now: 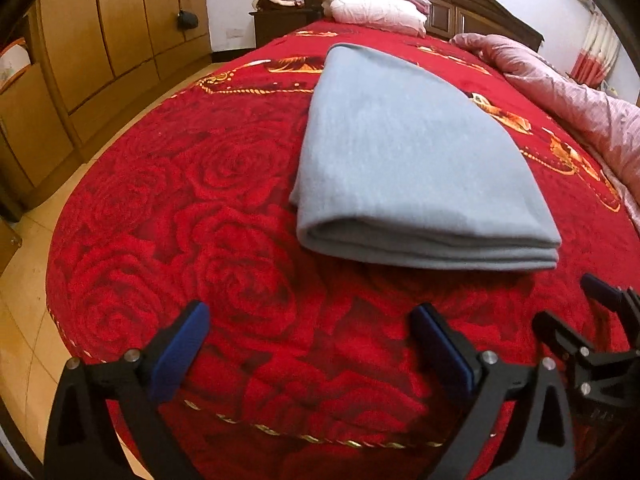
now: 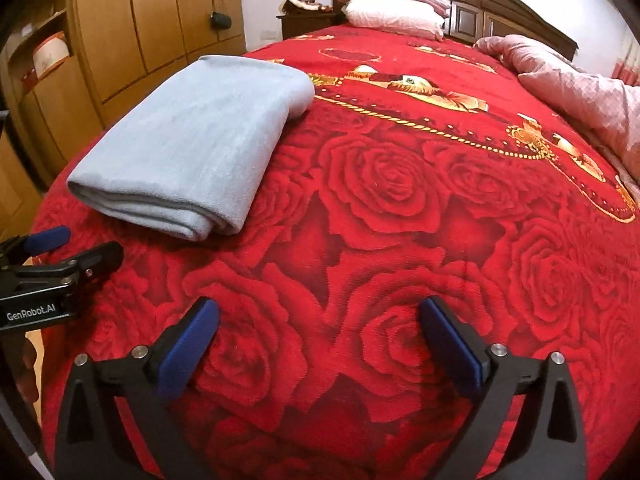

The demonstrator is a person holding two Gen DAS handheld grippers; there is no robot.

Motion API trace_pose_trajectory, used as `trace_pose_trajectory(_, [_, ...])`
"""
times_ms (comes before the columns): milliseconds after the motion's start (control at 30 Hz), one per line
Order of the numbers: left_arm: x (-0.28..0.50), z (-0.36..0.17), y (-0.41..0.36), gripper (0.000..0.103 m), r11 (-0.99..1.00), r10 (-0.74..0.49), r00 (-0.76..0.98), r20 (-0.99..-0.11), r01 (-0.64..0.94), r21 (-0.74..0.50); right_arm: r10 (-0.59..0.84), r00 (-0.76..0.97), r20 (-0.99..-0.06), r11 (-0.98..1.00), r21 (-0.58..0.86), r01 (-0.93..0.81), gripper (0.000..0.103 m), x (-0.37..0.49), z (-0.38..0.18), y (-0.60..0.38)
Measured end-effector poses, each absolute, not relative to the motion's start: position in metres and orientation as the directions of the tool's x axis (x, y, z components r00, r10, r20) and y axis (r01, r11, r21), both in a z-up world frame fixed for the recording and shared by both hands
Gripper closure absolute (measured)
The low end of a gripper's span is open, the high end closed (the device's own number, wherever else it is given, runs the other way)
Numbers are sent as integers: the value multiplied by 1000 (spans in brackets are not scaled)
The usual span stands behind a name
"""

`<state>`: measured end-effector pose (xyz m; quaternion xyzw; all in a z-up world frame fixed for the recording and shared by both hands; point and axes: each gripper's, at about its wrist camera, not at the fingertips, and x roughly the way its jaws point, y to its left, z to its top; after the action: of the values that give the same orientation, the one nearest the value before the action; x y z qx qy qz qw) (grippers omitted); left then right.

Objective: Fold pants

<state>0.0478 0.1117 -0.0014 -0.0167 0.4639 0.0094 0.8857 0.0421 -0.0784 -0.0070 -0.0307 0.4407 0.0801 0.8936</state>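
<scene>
Where the red rose bedspread [image 1: 240,208] covers the bed, the grey-blue pants [image 1: 404,160] lie folded in a flat stack, layered edges nearest the grippers. Left gripper [image 1: 310,344] hovers just short of them, fingers spread wide, empty. Right gripper [image 2: 318,338] also wide, empty, over bare bedspread with the pants off to its left. Pillows [image 1: 376,4] stacked by the headboard [image 1: 480,4]; pink quilt [image 1: 568,92] along the bed's right edge. Wardrobe [image 1: 100,40] left; contents of its open shelf unclear.

- "GenRobot.AI" stands in white letters on the black body of the left gripper [image 2: 74,246], seen at the left edge of the right wrist view.
- Some small pale marks sit on the black body of the right gripper [image 1: 596,294] in the left wrist view, too blurred to read.
</scene>
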Motion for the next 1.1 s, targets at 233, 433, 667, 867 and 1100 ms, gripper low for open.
trace_pose_trajectory(233, [46, -3, 111, 0, 999, -2, 578, -816, -39, -30, 114, 616, -779, 986, 11, -168, 0, 36, -8, -76])
trace_pose_trajectory(433, [44, -2, 114, 0, 998, -10, 578, -816, -39, -40, 116, 619, -777, 986, 13, -168, 0, 36, -8, -76])
trace_pose_trajectory(667, [45, -2, 119, 0, 998, -15, 578, -816, -40, -46, 116, 618, -777, 986, 14, -168, 0, 37, -9, -75])
trace_pose_trajectory(867, [45, -1, 119, 0, 998, -14, 578, -816, -40, -46, 116, 619, -777, 986, 13, -168, 0, 37, -9, -75])
trace_pose_trajectory(1100, [45, -1, 119, 0, 998, -15, 577, -817, -40, -46, 116, 618, -777, 986, 14, -168, 0, 37, -9, -75])
